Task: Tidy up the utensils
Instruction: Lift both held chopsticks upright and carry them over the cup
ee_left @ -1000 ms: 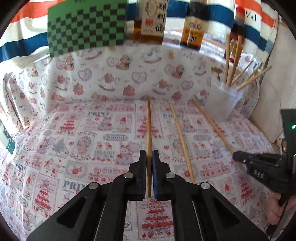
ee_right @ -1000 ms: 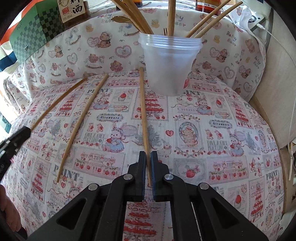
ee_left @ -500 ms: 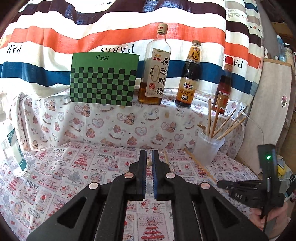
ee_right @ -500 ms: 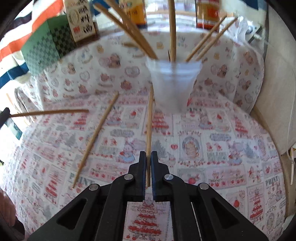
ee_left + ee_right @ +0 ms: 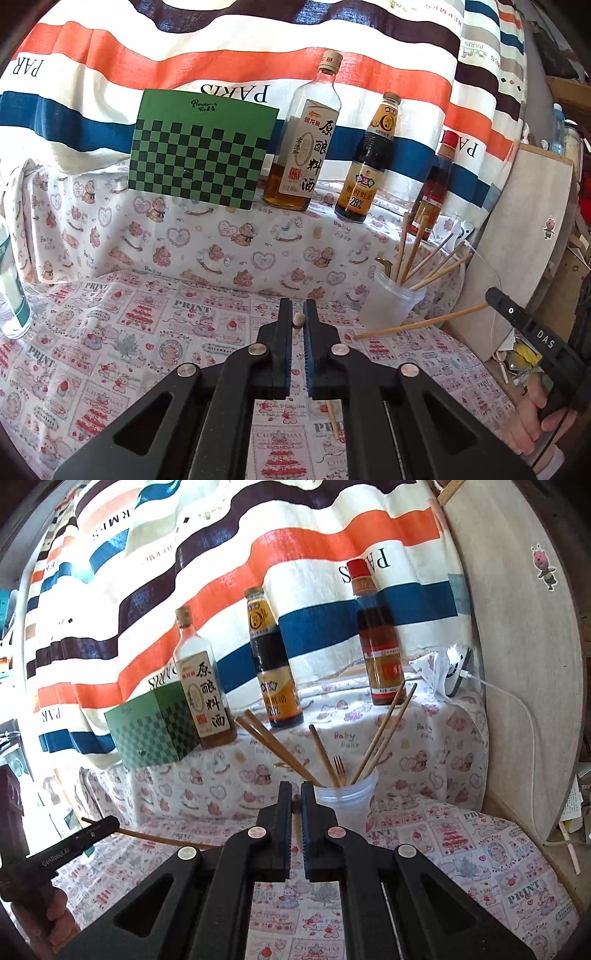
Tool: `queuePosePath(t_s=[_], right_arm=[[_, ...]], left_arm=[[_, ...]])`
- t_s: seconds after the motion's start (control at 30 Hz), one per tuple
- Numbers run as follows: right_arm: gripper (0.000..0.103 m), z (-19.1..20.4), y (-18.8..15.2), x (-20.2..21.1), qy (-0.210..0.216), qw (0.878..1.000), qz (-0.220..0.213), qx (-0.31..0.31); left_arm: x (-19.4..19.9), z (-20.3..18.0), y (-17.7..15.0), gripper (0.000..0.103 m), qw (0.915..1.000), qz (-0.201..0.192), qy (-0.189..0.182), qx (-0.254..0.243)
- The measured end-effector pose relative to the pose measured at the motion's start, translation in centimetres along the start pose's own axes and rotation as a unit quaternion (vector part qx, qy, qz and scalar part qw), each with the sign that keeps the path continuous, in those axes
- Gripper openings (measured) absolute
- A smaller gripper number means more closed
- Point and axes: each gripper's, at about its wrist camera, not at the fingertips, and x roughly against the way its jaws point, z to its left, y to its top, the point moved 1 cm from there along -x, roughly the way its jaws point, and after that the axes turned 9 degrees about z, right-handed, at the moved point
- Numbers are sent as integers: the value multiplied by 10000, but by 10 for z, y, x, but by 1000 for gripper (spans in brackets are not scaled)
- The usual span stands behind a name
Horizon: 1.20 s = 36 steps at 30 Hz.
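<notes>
Gripping one chopstick each, left tongs (image 5: 297, 320) and right tongs (image 5: 295, 799) hover clenched above the tabletop (image 5: 110, 343); a third chopstick (image 5: 334, 419) lies below; beyond, the plastic cup (image 5: 345, 801) holds more utensils.

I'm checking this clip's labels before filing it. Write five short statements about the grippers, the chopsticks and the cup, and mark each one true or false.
1. The left gripper is shut on a chopstick. True.
2. The right gripper is open and holds nothing. False: it is shut on a chopstick too.
3. The clear plastic cup already holds several chopsticks and a fork. True.
4. The cup lies tipped on its side. False: it stands upright on the printed tablecloth.
5. Three bottles stand on the raised ledge behind the cup. True.
</notes>
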Motion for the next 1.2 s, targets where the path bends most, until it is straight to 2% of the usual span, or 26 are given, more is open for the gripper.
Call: queuePosePath(t_s=[0.13,0.3,0.37,0.47,0.63,0.77,0.9,1.03,1.2], right_arm=[[5,3,1,7,48,9999,-90,119],[5,11,4,9,60,9997,35,225],[5,14,11,8,78,9994,157,283],[5,16,24,2,68,9985,417,338],[5,21,44,0,-15,9968,635,485],[5,23,56,6,-41,9966,612,557],[5,23,68,10,-62,9967,587,561],[5,21,84,19,-65,9975,436,559],[5,17,115,21,-84,9984,225,513]], left_arm=[[-5,-3,-2,4,9997,233,-114,-26],[1,-10,0,4,9997,167,-79,-147],[1,-12,4,4,9995,249,62,-167],[-5,-13,17,5,9978,631,90,-173],[-8,-24,37,4,9955,810,364,-328],[-2,-34,50,4,9953,714,494,-431],[1,-39,60,4,9969,622,303,-369],[-1,-47,70,4,9971,597,293,-364],[1,-70,86,4,9968,501,240,-578]])
